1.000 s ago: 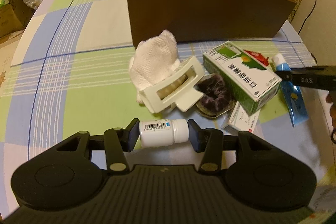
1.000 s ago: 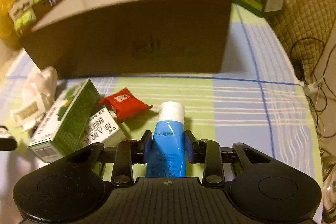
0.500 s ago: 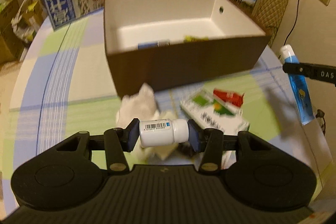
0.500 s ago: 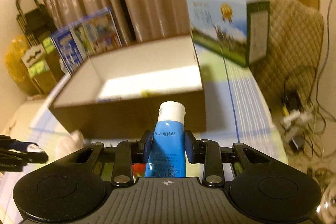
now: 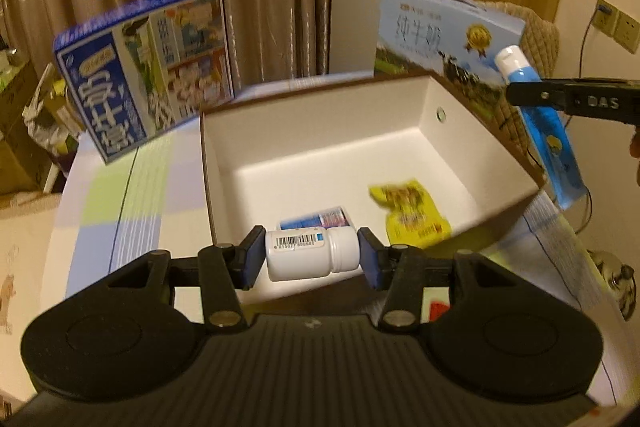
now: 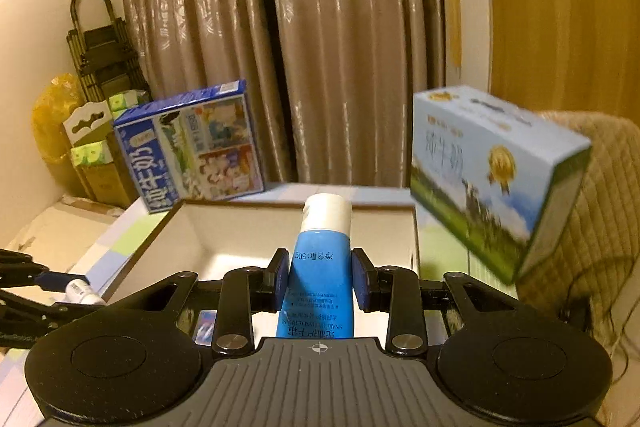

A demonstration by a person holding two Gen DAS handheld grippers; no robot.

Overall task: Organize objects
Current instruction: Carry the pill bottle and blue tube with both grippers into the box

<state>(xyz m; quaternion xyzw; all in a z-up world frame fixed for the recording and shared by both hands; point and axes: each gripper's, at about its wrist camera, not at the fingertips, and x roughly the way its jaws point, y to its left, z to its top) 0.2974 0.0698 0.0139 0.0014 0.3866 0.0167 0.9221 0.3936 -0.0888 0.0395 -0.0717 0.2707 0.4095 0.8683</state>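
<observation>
My left gripper (image 5: 311,258) is shut on a white pill bottle (image 5: 312,254) with a barcode label, held sideways just above the near wall of the brown box (image 5: 472,131). The box is white inside and holds a yellow packet (image 5: 412,213) and a small blue-and-white box (image 5: 316,219). My right gripper (image 6: 319,277) is shut on a blue tube with a white cap (image 6: 320,267), held upright above the box's near right side (image 6: 412,227). The tube also shows in the left wrist view (image 5: 548,131), beyond the box's right wall.
A dark blue milk carton (image 5: 148,67) stands behind the box at the left, and a light blue milk carton (image 5: 444,35) at the right. Curtains hang behind the table. A quilted chair (image 6: 592,195) stands to the right. A red packet (image 5: 438,309) lies on the checked tablecloth.
Both grippers rose from the table and moved forward toward the box, each still holding its object. The box's inside now shows; the clutter on the cloth dropped out of view.
</observation>
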